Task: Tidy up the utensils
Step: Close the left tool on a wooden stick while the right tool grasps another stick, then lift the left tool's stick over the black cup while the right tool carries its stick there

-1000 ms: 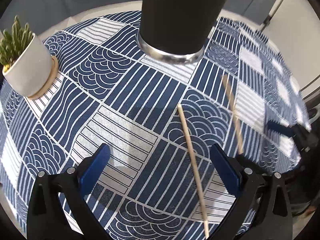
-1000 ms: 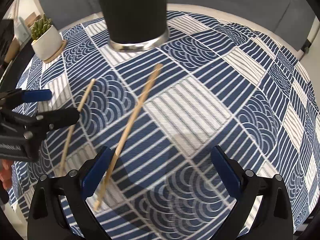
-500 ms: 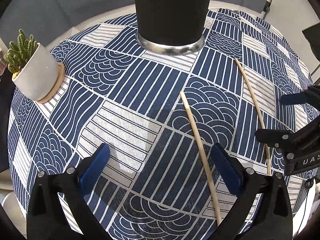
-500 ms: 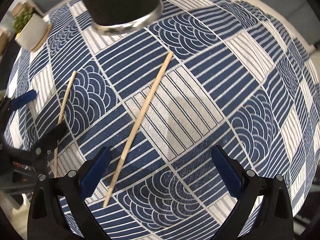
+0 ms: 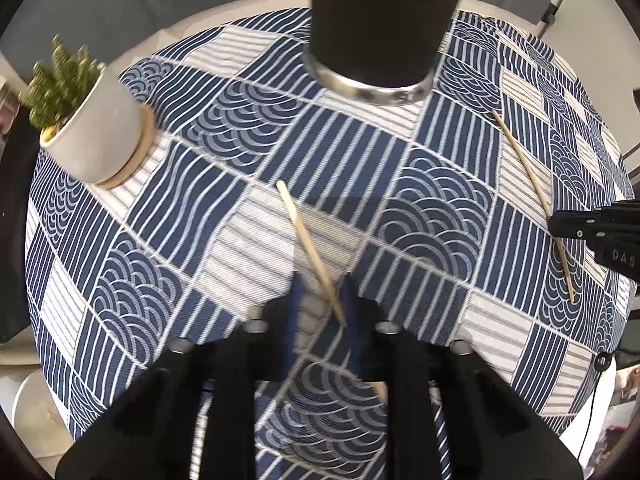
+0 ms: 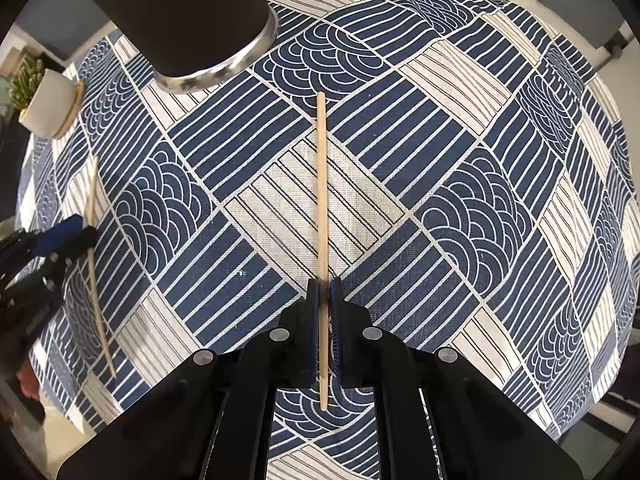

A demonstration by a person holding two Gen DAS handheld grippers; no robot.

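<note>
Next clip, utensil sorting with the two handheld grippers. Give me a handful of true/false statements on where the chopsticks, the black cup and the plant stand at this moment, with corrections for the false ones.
1. The right gripper has a chopstick between its blue pads. True.
2. The black cup lies on its side. False: it stands upright on the patterned tablecloth.
3. The left gripper is closing, with the other chopstick between its fingers. True.
4. Both chopsticks are already in the cup. False: both are still down at the cloth, outside the cup.
5. The potted plant sits between the two chopsticks. False: it stands off at the cloth's edge, to the left of the cup in both views.
</note>
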